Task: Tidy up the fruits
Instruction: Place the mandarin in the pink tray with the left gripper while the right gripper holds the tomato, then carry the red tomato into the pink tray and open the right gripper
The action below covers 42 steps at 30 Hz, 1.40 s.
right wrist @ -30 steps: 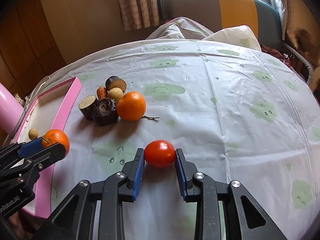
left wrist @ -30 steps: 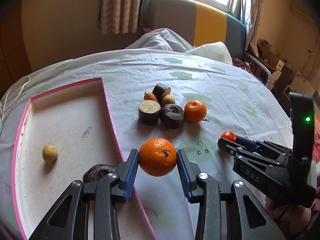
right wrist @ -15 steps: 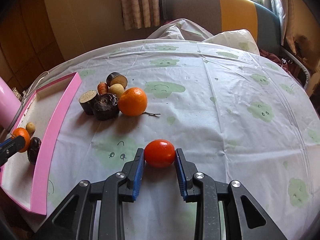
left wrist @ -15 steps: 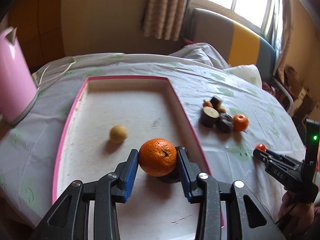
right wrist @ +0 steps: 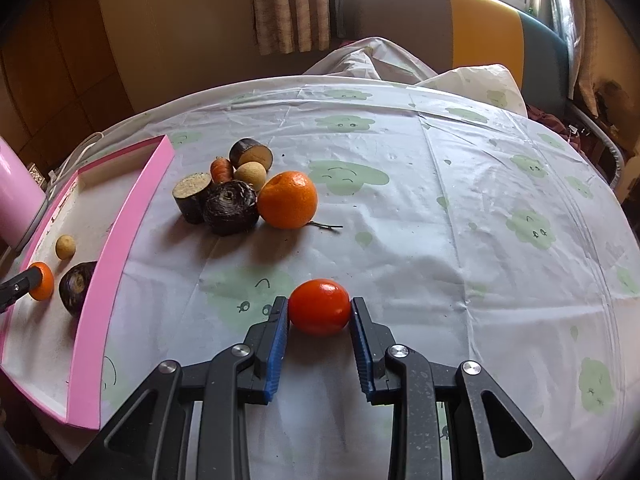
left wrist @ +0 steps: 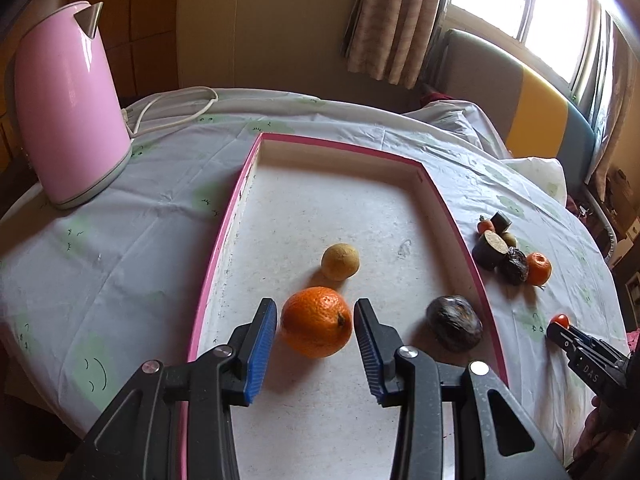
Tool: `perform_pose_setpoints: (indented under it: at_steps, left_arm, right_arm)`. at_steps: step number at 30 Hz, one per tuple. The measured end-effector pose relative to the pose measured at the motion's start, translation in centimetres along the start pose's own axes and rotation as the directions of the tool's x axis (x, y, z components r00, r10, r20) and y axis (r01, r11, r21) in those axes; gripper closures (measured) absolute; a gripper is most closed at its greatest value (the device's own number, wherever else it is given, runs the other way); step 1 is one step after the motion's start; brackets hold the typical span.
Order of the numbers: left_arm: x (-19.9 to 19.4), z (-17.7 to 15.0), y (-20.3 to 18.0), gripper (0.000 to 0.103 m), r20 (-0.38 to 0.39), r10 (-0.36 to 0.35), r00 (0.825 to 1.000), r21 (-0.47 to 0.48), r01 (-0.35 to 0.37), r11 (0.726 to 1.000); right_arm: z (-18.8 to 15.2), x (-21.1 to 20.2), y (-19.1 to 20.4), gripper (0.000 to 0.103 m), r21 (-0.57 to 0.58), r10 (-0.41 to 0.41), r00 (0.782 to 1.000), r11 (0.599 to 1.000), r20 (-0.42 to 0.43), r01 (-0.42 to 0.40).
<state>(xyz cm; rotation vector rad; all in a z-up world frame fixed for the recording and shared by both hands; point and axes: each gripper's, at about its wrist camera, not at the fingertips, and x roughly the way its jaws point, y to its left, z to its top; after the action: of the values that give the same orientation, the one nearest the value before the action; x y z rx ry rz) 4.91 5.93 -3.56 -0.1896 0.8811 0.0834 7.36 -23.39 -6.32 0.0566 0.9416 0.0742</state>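
Whereas a second ago the left hand-held gripper (left wrist: 314,309) carried its orange (left wrist: 316,322) over the tabletop (right wrist: 440,200) just right of the tray (left wrist: 340,148), it now has the orange down inside the tray, low over the floor or on it. Its jaws closely bracket the fruit; whether they pinch it or have let go cannot be told. One more fruit is thus as good as sorted, pending release. The right hand-held gripper (right wrist: 319,309) has hardly moved: it pinches the tomato (right wrist: 319,306) right of the tray, well apart from it.

Count, largest first:
- Kettle (left wrist: 68,100): one, left of the tray.
- Tray: one.
- Oranges: two, the delivered one in the tray and a loose orange (right wrist: 287,199) right of it.
- Dark fruits: two, one (left wrist: 454,322) in the tray, one (right wrist: 230,208) outside to the right.
- Cut pieces: two (right wrist: 192,196) (right wrist: 251,154), both outside to the right.
- Tan fruits: two, one (left wrist: 340,262) in the tray, one (right wrist: 250,174) outside.
- Tomato: one.
- Carrot (right wrist: 222,169): one, outside among the loose group.

By this count three pieces lie within the tray walls.
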Motion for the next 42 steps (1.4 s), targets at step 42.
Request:
perform_pose_setpoints:
  at_steps: [42]
  left_arm:
    - [-2.4,-0.2,1.0,0.061,0.055,0.019,0.998,-0.006,-0.019,1.0]
  right_arm:
    - [-2.1,-2.9,15.7,0.068,-0.28,0.392,0.914,0.87,-0.106,-0.405]
